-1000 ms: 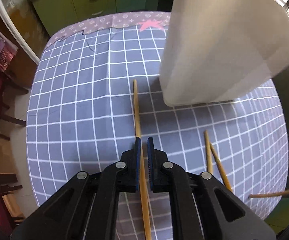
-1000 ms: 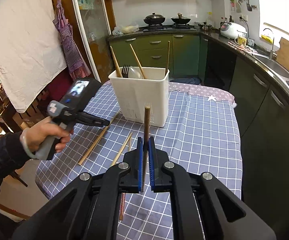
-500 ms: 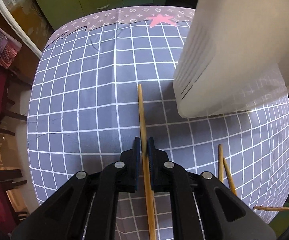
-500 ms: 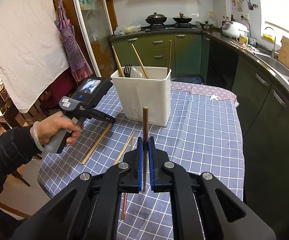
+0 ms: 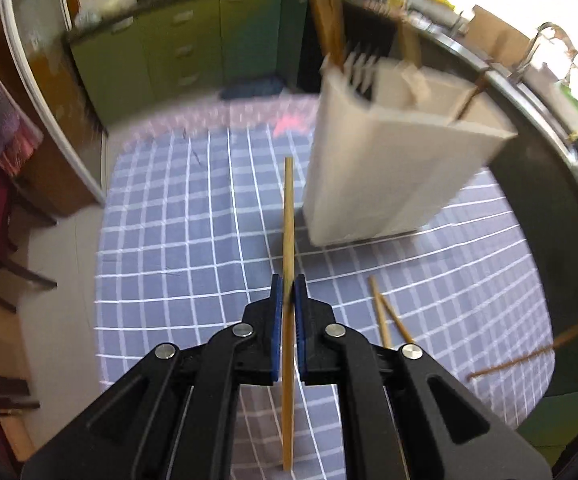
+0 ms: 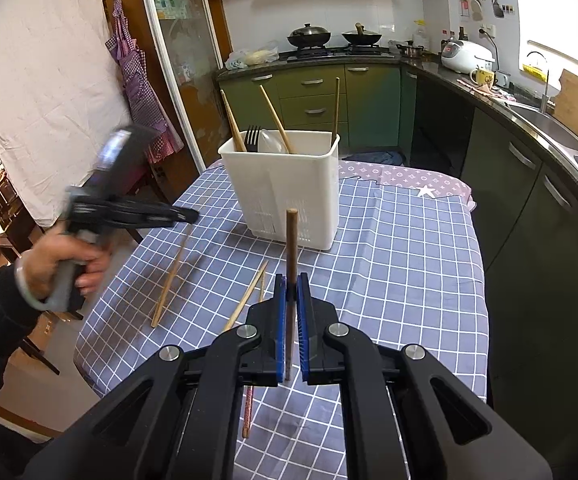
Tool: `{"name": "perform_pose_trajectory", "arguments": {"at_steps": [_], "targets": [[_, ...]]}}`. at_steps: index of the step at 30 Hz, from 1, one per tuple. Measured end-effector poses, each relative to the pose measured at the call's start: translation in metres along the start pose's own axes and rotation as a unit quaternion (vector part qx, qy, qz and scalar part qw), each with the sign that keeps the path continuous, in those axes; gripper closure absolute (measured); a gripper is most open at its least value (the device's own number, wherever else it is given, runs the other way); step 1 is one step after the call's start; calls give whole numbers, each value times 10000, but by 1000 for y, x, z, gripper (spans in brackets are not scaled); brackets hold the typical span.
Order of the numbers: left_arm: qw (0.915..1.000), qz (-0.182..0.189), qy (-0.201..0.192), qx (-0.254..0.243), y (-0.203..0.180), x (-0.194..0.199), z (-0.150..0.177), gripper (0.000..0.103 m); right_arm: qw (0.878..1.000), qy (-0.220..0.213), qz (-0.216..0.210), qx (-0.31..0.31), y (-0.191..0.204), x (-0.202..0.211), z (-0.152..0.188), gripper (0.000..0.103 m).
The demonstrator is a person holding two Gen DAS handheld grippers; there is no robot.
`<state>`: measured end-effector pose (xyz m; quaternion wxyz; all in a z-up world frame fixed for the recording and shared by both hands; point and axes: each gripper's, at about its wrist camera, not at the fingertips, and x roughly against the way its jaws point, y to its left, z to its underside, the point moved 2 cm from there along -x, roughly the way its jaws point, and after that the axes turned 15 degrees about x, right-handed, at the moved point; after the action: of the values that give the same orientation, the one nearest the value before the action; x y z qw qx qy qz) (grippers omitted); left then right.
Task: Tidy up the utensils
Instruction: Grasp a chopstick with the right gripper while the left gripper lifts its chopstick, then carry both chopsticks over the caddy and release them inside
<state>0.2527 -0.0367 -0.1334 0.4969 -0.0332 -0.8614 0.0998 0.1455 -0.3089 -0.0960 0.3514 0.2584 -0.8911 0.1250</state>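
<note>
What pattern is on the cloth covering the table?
Grey-blue tablecloth with a white grid check; clearest in the right wrist view.

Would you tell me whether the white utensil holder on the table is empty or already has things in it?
Not empty: the white utensil holder already has three chopsticks, a fork and a spoon standing in it.

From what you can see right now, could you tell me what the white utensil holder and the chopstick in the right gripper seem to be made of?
The white utensil holder looks like matte moulded plastic: uniform walls, slotted vents near the base. The dark chopstick in the right gripper appears to be wood, brown with a dull finish, though lacquered bamboo is possible.
</note>
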Motion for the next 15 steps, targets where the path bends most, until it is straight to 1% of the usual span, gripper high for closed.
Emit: {"name": "perform_pose_trajectory", "arguments": {"at_steps": [2, 5, 11, 15], "targets": [[9995, 155, -281, -71, -1, 28, 9, 97, 10000, 1, -3, -2, 1, -1, -1, 97], [9979, 284, -554, -189, -3, 55, 23, 97, 10000, -4, -2, 6, 3, -1, -1, 97], [9946, 408, -859, -414, -9, 89, 52, 97, 10000, 8, 10, 2, 4, -1, 1, 97], [9928, 485, -990, -469, -8, 100, 67, 97, 10000, 6, 23, 3, 4, 0, 1, 97]]}}
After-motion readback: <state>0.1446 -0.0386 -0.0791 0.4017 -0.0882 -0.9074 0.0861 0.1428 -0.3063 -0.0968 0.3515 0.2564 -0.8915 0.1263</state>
